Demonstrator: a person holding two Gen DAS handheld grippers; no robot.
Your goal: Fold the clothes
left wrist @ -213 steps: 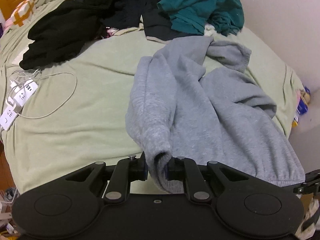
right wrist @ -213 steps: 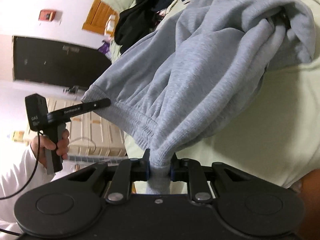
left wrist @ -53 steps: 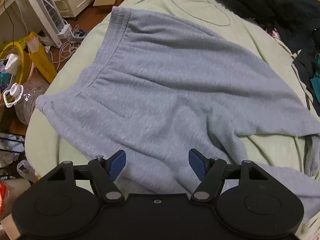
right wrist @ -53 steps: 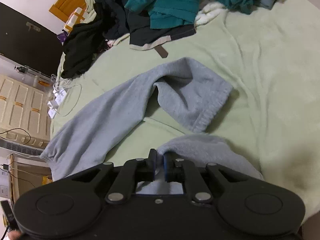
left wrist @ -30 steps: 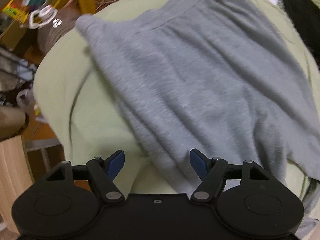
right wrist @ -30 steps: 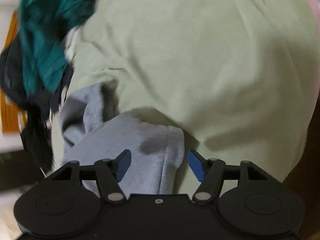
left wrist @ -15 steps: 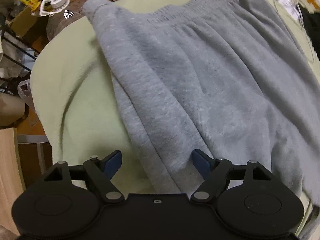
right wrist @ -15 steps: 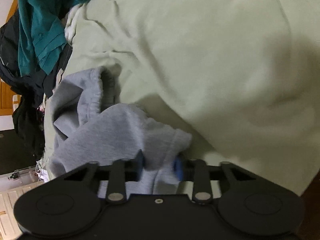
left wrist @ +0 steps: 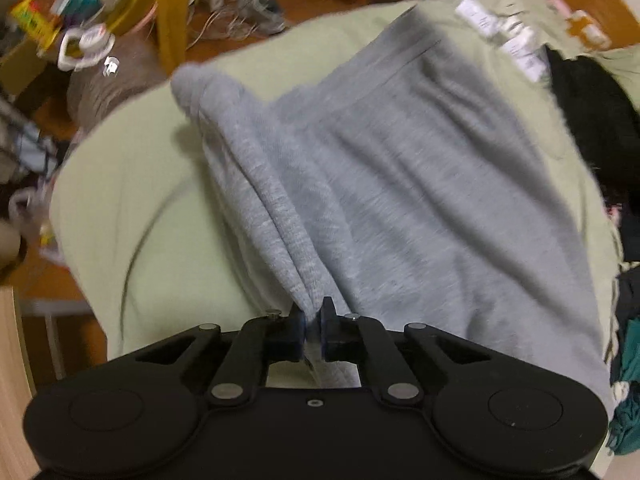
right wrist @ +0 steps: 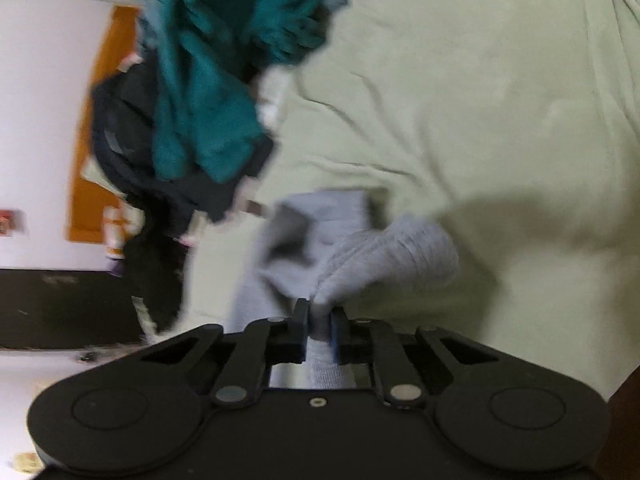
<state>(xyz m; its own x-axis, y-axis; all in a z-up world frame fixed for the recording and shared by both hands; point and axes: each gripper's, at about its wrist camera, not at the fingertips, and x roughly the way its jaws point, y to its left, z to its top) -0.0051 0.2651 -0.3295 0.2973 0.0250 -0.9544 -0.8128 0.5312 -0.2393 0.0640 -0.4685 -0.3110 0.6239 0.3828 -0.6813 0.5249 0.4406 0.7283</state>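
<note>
In the left wrist view, the left gripper (left wrist: 313,322) has its jaws pinched tight on a bunched side edge of the grey sweatpants (left wrist: 400,200), the cloth rising in a ridge of folds straight from the blue pads. Beyond the grip the sweatpants spread across the pale green bedsheet (left wrist: 132,200), reaching their elastic waistband (left wrist: 404,36) toward the far edge of the bed, with one corner rolled into a rounded lump at the upper left. Farther still, black clothes (left wrist: 592,112) lie at the right edge of the bed, and past the bed's end the wooden floor holds blurred clutter and cables. In the right wrist view, the right gripper (right wrist: 319,322) is likewise clamped on grey fabric: a ribbed cuff (right wrist: 400,256) of the sweatpants puffs out just above its fingers, lifted off the sheet, which shows its shadow. Behind it a teal garment (right wrist: 212,80) is heaped over dark clothes (right wrist: 132,148) near the bed's far side.
</note>
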